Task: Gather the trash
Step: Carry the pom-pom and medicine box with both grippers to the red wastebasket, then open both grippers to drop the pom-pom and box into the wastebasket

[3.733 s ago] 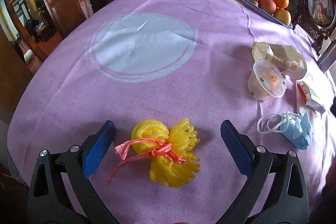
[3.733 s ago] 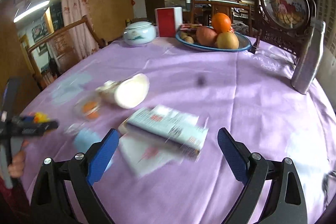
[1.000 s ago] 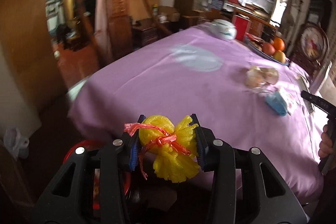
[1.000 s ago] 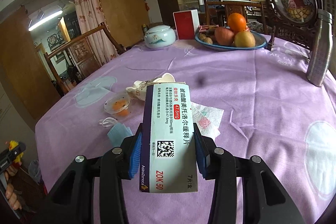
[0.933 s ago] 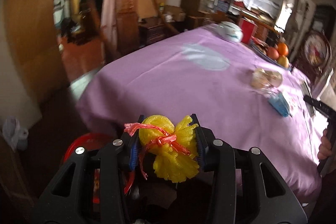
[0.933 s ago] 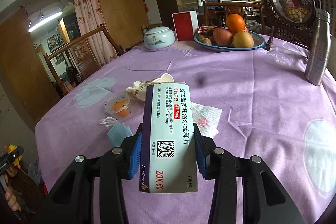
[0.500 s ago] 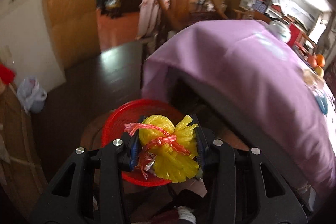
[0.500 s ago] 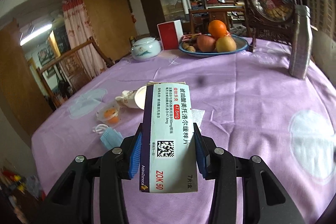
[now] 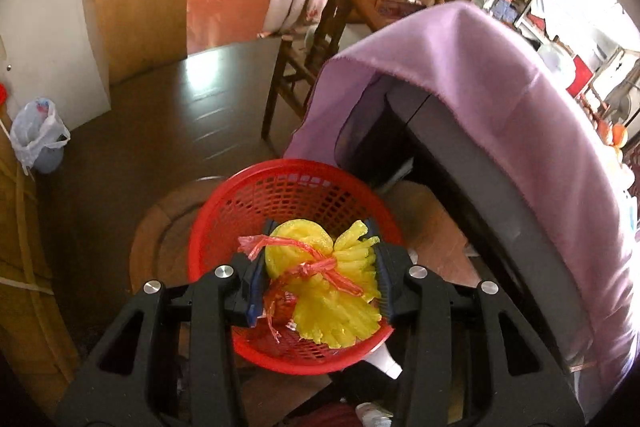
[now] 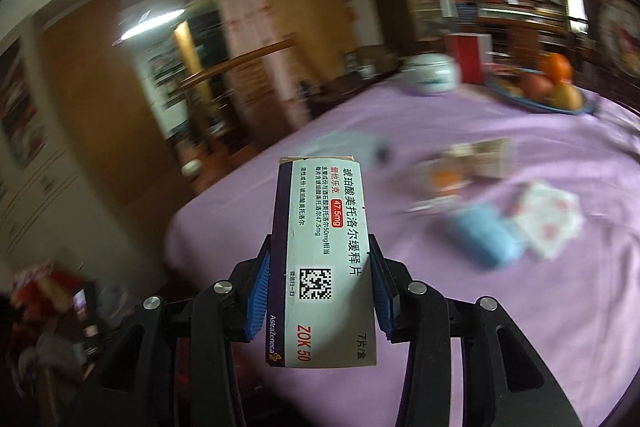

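Red basket: a round red plastic basket (image 9: 292, 195) with holes in its wall stands on the floor, just beside the bench (image 9: 500, 99) with the purple cloth.
Yellow trash: a yellow foam fruit net tied with a red plastic string (image 9: 320, 283) hangs right over the red basket, between the blue pads.
Left gripper: the left gripper (image 9: 318, 279) points down at the basket. Its jaws have just been opening a little, and the yellow net sits between them with the pads touching both its sides.
Medicine box: a long white and dark blue cardboard medicine box (image 10: 324, 263) stands up between the blue pads over the near edge of the bench.
Right gripper: the right gripper (image 10: 320, 291) is clenched on the medicine box.
Bench top: a blurry light blue face mask (image 10: 484, 235) and a white paper napkin (image 10: 548, 219) lie close together on the purple cloth. A plate of fruit (image 10: 544, 91) sits at the far side.
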Action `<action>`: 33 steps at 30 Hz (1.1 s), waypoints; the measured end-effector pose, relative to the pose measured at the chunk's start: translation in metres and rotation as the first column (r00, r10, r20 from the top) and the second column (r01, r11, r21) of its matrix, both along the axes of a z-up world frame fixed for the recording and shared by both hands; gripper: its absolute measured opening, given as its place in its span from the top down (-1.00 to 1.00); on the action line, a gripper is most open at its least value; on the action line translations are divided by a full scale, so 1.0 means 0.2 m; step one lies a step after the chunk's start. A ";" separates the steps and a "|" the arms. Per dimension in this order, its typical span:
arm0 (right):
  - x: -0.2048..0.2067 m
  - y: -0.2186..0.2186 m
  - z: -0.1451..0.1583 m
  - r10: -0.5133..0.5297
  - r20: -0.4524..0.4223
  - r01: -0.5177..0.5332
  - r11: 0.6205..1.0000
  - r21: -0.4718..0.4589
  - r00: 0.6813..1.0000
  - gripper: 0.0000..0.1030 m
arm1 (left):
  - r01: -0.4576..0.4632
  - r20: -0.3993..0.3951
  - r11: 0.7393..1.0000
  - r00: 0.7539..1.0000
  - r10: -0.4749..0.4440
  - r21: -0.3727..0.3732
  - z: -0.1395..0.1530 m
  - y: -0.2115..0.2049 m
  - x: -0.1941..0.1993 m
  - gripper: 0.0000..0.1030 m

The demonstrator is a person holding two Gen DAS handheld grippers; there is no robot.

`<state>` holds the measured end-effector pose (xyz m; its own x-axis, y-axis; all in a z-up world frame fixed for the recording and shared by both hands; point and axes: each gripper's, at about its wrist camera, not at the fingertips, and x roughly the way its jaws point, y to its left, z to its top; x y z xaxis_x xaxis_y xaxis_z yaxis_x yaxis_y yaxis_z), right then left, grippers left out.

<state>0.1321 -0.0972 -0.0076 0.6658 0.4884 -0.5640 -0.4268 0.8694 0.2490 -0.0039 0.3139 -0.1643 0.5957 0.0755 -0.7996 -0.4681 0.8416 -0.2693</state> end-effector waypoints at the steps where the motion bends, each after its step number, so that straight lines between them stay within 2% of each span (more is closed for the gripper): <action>1: -0.03 0.10 -0.02 0.039 -0.007 -0.039 0.999 -0.001 0.999 0.16 | -0.003 -0.022 1.000 1.000 0.003 -0.001 -0.02 0.01 0.01 -0.02; 5: -0.12 0.38 -0.08 0.144 -0.044 -0.144 0.990 0.008 0.989 0.16 | -0.047 -0.064 0.999 0.997 0.045 -0.021 -0.06 0.09 -0.01 -0.37; 7: -0.16 0.53 -0.13 0.205 -0.072 -0.205 0.979 0.014 0.976 0.16 | -0.072 -0.065 0.997 0.995 0.071 -0.013 -0.05 0.13 -0.04 -0.64; 8: -0.18 0.58 -0.15 0.223 -0.081 -0.222 0.975 0.013 0.972 0.16 | -0.094 -0.066 0.996 0.993 0.094 -0.002 -0.04 0.15 -0.06 -0.69; 11: -0.21 0.74 -0.23 0.280 -0.119 -0.281 0.960 0.003 0.953 0.16 | -0.172 -0.075 0.984 0.982 0.175 0.042 -0.01 0.22 -0.10 -0.71; 14: -0.25 0.85 -0.31 0.314 -0.159 -0.319 0.948 -0.005 0.936 0.16 | -0.290 -0.064 0.954 0.953 0.295 0.081 0.03 0.29 -0.17 -0.80; 19: -0.30 1.00 -0.38 0.351 -0.199 -0.364 0.931 -0.026 0.915 0.16 | -0.415 -0.027 0.907 0.908 0.418 0.073 0.07 0.38 -0.25 -0.85; 23: -0.29 1.16 -0.42 0.377 -0.201 -0.395 0.917 -0.058 0.904 0.10 | -0.458 -0.039 0.888 0.887 0.460 0.052 0.03 0.44 -0.27 -0.85; 24: -0.28 1.21 -0.43 0.367 -0.185 -0.387 0.918 -0.089 0.912 -0.10 | -0.465 -0.042 0.884 0.883 0.467 0.049 0.03 0.45 -0.28 -0.85; 25: -0.27 1.25 -0.43 0.348 -0.168 -0.370 0.921 -0.119 0.922 -0.21 | -0.473 -0.045 0.880 0.879 0.475 0.045 0.03 0.46 -0.28 -0.85; 30: -0.29 1.24 -0.42 0.345 -0.153 -0.363 0.925 -0.115 0.926 -0.25 | -0.487 -0.038 0.873 0.872 0.488 0.032 0.03 0.49 -0.30 -0.85; 33: -0.31 1.18 -0.41 0.316 -0.144 -0.333 0.935 -0.119 0.938 -0.28 | -0.464 -0.036 0.885 0.885 0.465 0.028 0.03 0.47 -0.29 -0.85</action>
<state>0.0703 0.1382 -0.0895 0.4070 0.5768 -0.7082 -0.6660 0.7181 0.2021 -0.0611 0.4073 -0.1585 0.4562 0.3504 -0.8180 -0.8168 0.5297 -0.2287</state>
